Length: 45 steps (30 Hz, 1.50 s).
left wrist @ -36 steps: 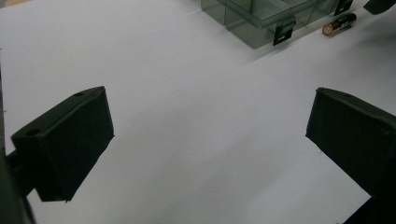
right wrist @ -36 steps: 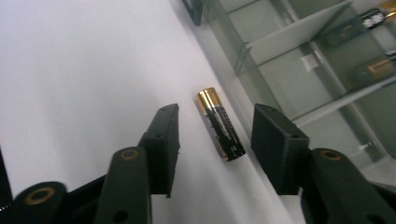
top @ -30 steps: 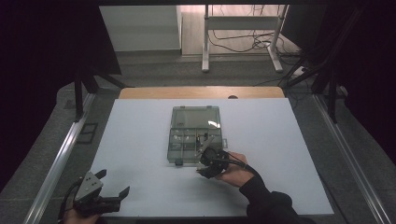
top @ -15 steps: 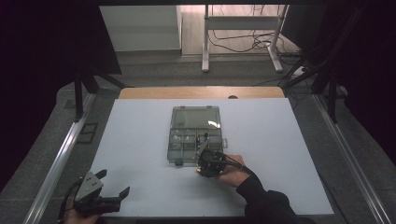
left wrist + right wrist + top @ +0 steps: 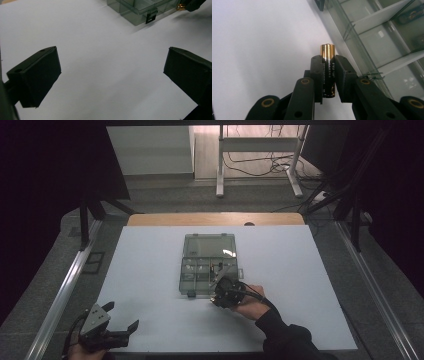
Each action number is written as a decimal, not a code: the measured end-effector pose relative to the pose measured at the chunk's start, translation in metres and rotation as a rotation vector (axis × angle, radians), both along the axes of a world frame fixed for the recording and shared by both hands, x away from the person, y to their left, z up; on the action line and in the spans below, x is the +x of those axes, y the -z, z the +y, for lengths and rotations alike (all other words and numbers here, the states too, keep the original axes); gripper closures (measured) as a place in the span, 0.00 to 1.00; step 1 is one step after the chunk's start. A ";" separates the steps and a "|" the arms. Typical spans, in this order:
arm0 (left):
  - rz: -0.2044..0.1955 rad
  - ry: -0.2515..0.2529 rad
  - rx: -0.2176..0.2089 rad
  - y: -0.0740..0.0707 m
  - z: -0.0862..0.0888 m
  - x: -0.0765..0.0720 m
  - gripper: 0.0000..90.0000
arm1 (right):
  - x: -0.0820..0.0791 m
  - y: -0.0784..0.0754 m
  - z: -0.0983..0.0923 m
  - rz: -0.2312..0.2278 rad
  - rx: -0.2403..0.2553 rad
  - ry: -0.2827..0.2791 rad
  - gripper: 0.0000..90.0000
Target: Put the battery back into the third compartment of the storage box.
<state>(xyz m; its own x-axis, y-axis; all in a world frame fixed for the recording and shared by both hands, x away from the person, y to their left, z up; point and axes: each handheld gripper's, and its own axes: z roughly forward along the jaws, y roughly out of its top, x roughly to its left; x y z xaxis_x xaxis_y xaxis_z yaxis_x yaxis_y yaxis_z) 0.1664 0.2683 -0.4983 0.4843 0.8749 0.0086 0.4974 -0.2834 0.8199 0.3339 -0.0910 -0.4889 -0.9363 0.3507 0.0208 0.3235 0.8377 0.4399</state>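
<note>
A clear plastic compartment box (image 5: 207,251) lies open in the middle of the white table, its divided tray toward me. My right gripper (image 5: 220,296) sits at the tray's near right corner, held by a hand in a dark sleeve. In the right gripper view the gripper (image 5: 327,60) is shut on a black battery (image 5: 327,75) with a gold end, held upright beside the box wall (image 5: 387,37). My left gripper (image 5: 121,316) rests at the table's near left corner, open, with bare table between its jaws (image 5: 112,72). From there the box corner (image 5: 135,10) and the battery's gold end (image 5: 178,7) lie far off.
The white table top (image 5: 310,270) has a wooden strip (image 5: 215,219) at its far edge and metal rails (image 5: 65,290) down both sides. Small dark parts lie in the box's far compartments (image 5: 412,15). A white stand with cables (image 5: 260,160) is on the floor beyond.
The right gripper has edged slightly left and toward me along the box's front edge. The left gripper has kept still.
</note>
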 end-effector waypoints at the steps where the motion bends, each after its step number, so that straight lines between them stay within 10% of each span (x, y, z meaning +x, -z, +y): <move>1: 0.000 0.000 -0.001 0.000 0.000 0.000 0.02 | 0.000 -0.001 -0.001 0.003 0.009 0.004 0.85; 45: 0.002 -0.003 0.004 0.000 0.000 0.000 0.02 | 0.043 -0.048 -0.006 -0.061 0.109 0.179 0.85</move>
